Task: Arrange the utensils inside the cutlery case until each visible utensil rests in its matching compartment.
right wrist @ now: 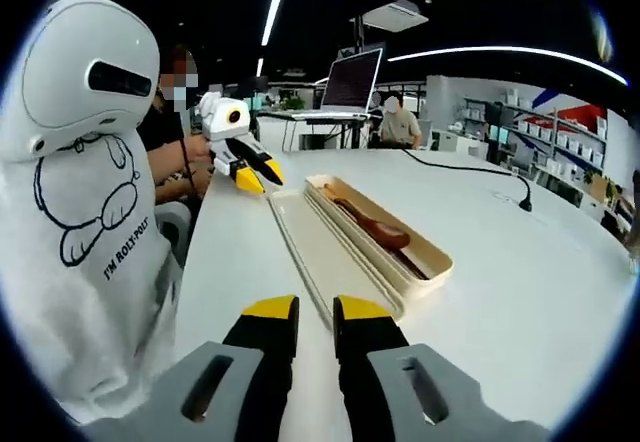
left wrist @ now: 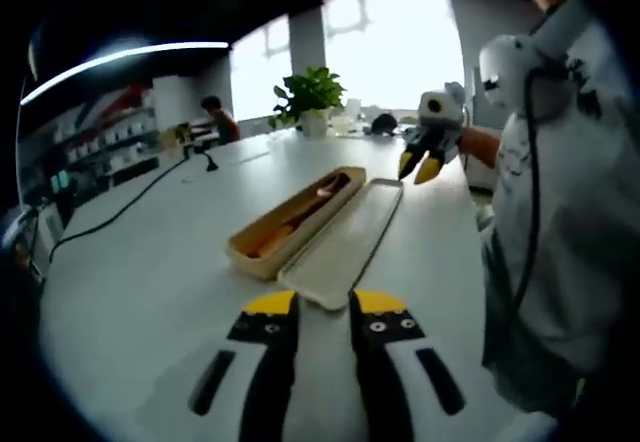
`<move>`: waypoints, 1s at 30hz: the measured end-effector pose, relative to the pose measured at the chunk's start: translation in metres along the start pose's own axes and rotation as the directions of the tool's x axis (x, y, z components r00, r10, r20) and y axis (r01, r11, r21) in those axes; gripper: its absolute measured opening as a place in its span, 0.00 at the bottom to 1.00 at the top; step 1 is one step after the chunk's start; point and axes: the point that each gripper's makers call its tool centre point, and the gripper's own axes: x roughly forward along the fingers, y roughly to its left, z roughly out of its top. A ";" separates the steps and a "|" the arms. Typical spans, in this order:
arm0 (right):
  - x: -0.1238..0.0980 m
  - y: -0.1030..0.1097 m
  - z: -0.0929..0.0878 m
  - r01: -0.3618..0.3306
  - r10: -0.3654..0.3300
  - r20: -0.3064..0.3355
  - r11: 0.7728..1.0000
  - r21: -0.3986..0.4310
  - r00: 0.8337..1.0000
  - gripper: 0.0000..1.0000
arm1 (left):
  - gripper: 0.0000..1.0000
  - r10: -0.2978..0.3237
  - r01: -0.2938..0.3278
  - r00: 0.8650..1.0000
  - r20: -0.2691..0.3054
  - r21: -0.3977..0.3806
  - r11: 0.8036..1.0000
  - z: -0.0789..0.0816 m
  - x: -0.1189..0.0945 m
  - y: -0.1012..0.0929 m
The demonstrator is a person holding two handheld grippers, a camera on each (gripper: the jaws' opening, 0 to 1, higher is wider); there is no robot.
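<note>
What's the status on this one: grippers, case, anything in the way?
Left gripper and right gripper slightly open, empty, short of the lid. Cutlery case open, wooden utensil inside. Nothing in the way.

The cutlery case [left wrist: 268, 247] is a mustard-tan yellow outside and paler cream inside; its lid [left wrist: 345, 249] lying alongside is a flat beige-cream; the wooden utensils [right wrist: 375, 229] in it are reddish brown; the table [left wrist: 150, 282] is plain white with a black cable [left wrist: 110, 212] running across; left gripper [left wrist: 327, 304] has black jaws with bright yellow tips and grey bodies; right gripper [right wrist: 316, 310] same scheme; the person's shirt [right wrist: 85, 262] is white with a black line-drawn cartoon and black lettering; the potted plant [left wrist: 308, 97] is leafy green in a white pot.
</note>
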 end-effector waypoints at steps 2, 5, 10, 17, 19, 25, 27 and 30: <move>0.002 -0.004 -0.004 0.015 -0.016 -0.026 0.999 -0.036 1.000 0.14 | 0.21 0.005 -0.005 1.000 -0.001 0.007 1.000 -0.001 -0.001 0.000; 0.005 -0.006 -0.014 0.019 -0.026 -0.097 0.997 -0.072 0.995 0.09 | 0.21 0.007 -0.007 1.000 -0.003 0.009 1.000 -0.003 -0.002 0.000; 0.009 -0.007 -0.012 -0.004 -0.009 -0.094 0.991 -0.131 0.996 0.05 | 0.21 0.015 -0.015 1.000 -0.007 0.014 1.000 -0.006 -0.007 0.000; 0.009 0.001 -0.014 -0.072 0.034 -0.164 0.970 -0.231 0.986 0.02 | 0.21 0.008 -0.009 0.999 0.053 0.007 1.000 0.008 -0.005 0.001; 0.006 0.003 -0.015 -0.090 0.051 -0.170 0.969 -0.231 0.984 0.01 | 0.21 0.007 -0.009 0.998 0.056 0.023 1.000 0.010 -0.002 -0.001; 0.001 0.012 0.002 -0.144 0.133 -0.080 0.977 -0.154 0.988 0.00 | 0.22 0.011 -0.013 0.999 0.044 0.053 0.998 0.006 0.001 -0.004; 0.005 0.004 -0.009 -0.121 0.098 -0.136 0.978 -0.170 0.986 0.00 | 0.26 0.007 -0.010 0.999 0.043 0.064 0.998 0.005 0.002 -0.004; 0.010 0.009 -0.005 -0.135 0.125 -0.104 0.986 -0.096 0.987 0.00 | 0.27 0.017 -0.020 0.999 0.046 0.064 0.998 0.004 0.002 0.000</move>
